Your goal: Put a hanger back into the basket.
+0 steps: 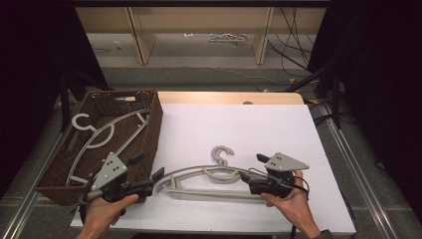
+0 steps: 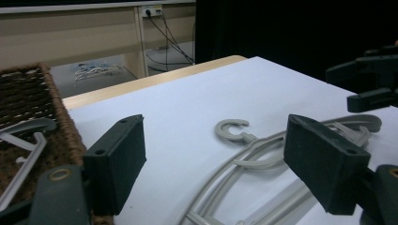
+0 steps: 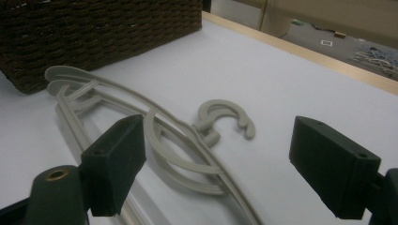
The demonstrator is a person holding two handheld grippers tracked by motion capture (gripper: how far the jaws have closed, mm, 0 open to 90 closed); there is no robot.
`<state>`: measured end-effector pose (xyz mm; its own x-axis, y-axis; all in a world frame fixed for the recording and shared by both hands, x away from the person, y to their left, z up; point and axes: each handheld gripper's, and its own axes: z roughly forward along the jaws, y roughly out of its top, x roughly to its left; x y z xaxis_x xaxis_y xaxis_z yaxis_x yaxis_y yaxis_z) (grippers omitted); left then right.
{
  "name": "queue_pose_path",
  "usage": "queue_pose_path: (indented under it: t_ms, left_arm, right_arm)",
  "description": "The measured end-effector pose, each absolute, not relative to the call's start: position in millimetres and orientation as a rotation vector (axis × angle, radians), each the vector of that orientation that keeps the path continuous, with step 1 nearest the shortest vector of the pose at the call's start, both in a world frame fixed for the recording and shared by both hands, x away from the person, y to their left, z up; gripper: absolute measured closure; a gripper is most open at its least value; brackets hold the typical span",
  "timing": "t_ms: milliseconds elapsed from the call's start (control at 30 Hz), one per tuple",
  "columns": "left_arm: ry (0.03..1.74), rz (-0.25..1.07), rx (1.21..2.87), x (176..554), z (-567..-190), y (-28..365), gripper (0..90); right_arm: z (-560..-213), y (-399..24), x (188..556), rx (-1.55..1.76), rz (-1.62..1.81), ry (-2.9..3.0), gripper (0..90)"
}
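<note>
grey hanger flat between both grippers' open jaws

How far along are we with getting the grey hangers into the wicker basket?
Done: one grey plastic hanger already lies inside the brown wicker basket. In hand: nothing is gripped yet; the left gripper and right gripper sit open at opposite ends of the grey plastic hangers on the white table, apparently two stacked. Left: grasping these and moving them into the basket.

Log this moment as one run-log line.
left gripper: open, at grey plastic hanger | right gripper: open, opposite end | brown wicker basket: holds another hanger
</note>
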<state>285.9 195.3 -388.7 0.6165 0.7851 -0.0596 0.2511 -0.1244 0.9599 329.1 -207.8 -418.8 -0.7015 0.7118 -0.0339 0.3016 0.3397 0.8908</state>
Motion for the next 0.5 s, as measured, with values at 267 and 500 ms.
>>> queue_pose_path:
  t_ms: [267, 500]
  left_arm:
    - [0.847, 0.587, 1.658, 284, -403, 196, 20.6]
    - [0.846, 0.604, 1.672, 279, -411, 193, 20.8]
  right_arm:
    - [-420, -210, 329, 0.896, 1.326, 2.184, 18.9]
    - [-421, -208, 328, 0.899, 1.319, 2.205, 17.8]
